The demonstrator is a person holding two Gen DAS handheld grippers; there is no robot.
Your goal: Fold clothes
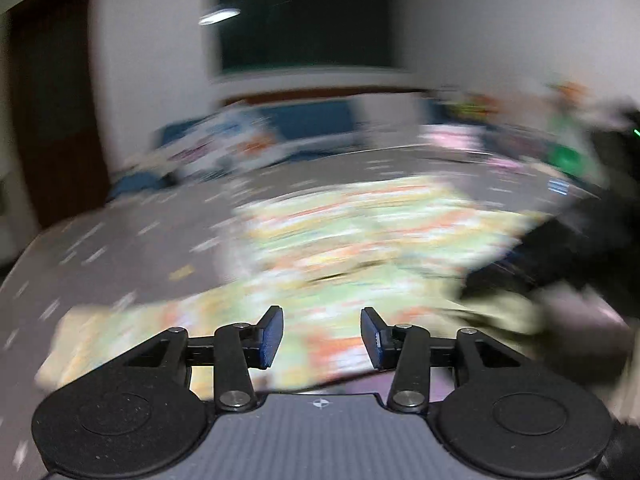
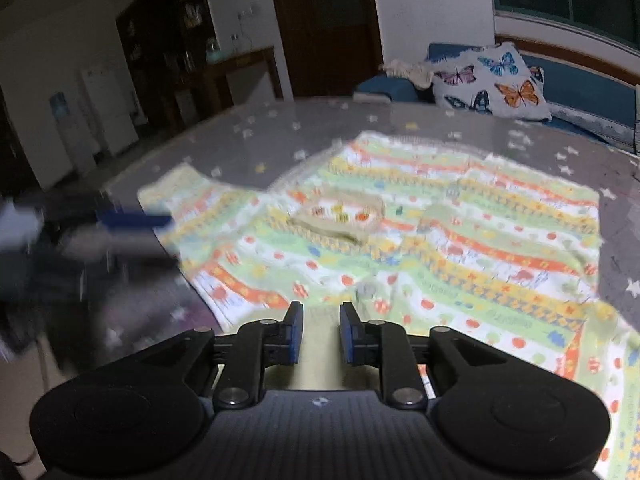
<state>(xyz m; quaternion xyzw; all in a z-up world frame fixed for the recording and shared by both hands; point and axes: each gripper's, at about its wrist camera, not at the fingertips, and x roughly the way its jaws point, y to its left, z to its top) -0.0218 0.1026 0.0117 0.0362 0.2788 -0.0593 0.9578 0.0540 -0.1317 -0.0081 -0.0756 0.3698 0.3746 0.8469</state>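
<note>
Right wrist: striped garment [image 2: 420, 232], neckline leftward.

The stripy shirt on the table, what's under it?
Under the stripy shirt is a grey table cover with little stars, showing all around its edges. Whatever lies directly beneath the shirt's middle is covered, so nothing else can be seen there.

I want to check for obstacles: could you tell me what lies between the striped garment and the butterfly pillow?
Only bare star-printed table cover separates the garment from the pillow, seen in the right wrist view.

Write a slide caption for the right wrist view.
Open right gripper over a striped patterned garment spread on the star-print table.
</note>
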